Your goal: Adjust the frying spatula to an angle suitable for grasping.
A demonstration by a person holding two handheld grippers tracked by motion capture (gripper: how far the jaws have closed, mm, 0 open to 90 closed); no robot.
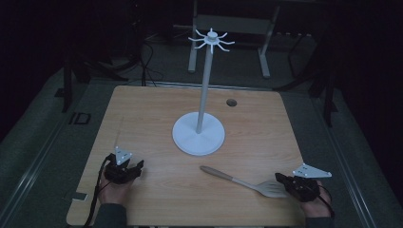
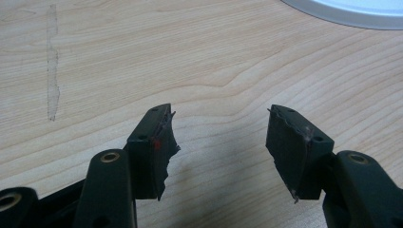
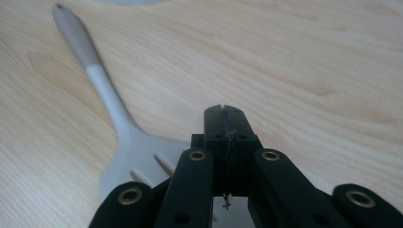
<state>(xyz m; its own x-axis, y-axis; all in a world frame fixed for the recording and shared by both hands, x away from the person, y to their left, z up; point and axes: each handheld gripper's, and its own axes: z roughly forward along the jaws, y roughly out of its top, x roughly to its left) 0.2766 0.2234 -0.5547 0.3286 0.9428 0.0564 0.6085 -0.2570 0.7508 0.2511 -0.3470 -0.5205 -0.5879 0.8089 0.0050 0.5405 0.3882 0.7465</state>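
**Spatula flat on bench, neither gripper has it**

Grey slotted spatula with a pale wooden handle (image 1: pixel 242 181) lies flat near the front edge of the light wood bench (image 1: pixel 157 109), right of centre. Its blade points at the front right corner and the handle runs back toward the middle, so the handle end is free to grab.

Right gripper (image 1: pixel 285 183) rests at the front right corner, just beside the blade. In the right gripper view its jaws are pressed fully together with nothing between them, and the blade (image 3: pixel 138 161) sits to one side under the linkage. It looks parked, not gripping.

Left gripper (image 1: pixel 135 167) rests near the front left corner, well apart from the spatula. Its jaws stand wide apart over bare wood, holding nothing.

White utensil stand with a round base, thin pole and hooked crown (image 1: pixel 198 135) is upright mid-bench, behind the spatula. The hooks are bare, so it's likely where the spatula hangs. The handle tip seems to have a hole (image 3: pixel 59 6).
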